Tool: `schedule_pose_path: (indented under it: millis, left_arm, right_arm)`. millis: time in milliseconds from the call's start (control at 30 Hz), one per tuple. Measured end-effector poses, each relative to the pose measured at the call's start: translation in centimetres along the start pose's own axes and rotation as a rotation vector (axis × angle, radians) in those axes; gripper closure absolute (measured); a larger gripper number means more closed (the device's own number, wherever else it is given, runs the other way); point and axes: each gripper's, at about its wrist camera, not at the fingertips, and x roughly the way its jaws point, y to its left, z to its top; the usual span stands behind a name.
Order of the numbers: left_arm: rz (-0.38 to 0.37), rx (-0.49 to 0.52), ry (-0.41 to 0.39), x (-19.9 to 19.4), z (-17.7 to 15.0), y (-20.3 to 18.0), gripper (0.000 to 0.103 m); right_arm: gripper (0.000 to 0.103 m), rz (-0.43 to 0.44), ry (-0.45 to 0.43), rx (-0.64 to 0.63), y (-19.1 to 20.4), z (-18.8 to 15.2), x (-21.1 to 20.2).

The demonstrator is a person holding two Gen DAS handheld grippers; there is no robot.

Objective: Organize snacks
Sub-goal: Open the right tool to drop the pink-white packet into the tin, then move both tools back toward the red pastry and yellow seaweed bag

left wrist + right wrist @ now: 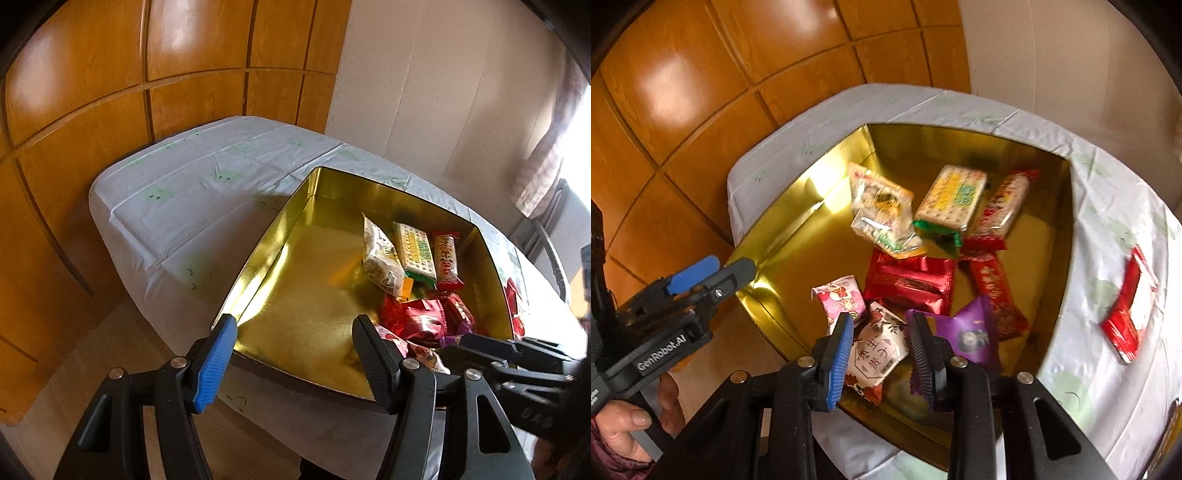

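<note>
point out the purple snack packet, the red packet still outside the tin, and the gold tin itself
purple snack packet [971, 338], right wrist view, on its printed front
red packet [1126, 314], right wrist view, middle of the wrapper, on the tablecloth
gold tin [295, 236], left wrist view, on its left inner wall

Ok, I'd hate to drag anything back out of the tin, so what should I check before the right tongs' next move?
1. Right tongs clear of the white-and-red packet: cannot tell; it sits between them.
2. That packet over the gold tin: ok.
3. Left tongs open, holding no snack: ok.
4. Bare tin floor left: ok.
5. Every snack in: not ok; a red packet lies on the tablecloth.
</note>
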Motion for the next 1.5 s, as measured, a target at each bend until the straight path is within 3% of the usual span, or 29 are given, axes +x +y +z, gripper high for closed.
schedule_pose_path:
  millis: [700, 1500]
  left_arm:
    - [-0.034, 0.111, -0.033, -1.9, -0.6, -3.4, 0.037]
    - [-0.060, 0.201, -0.020, -2.2, -1.8, -6.4, 0.037]
  right_arm:
    - [0.069, -0.177, -0.156, 0.043, -4.1, -4.0, -7.9]
    - [0.069, -0.324, -0.114, 0.278, -15.0, -10.8, -11.1]
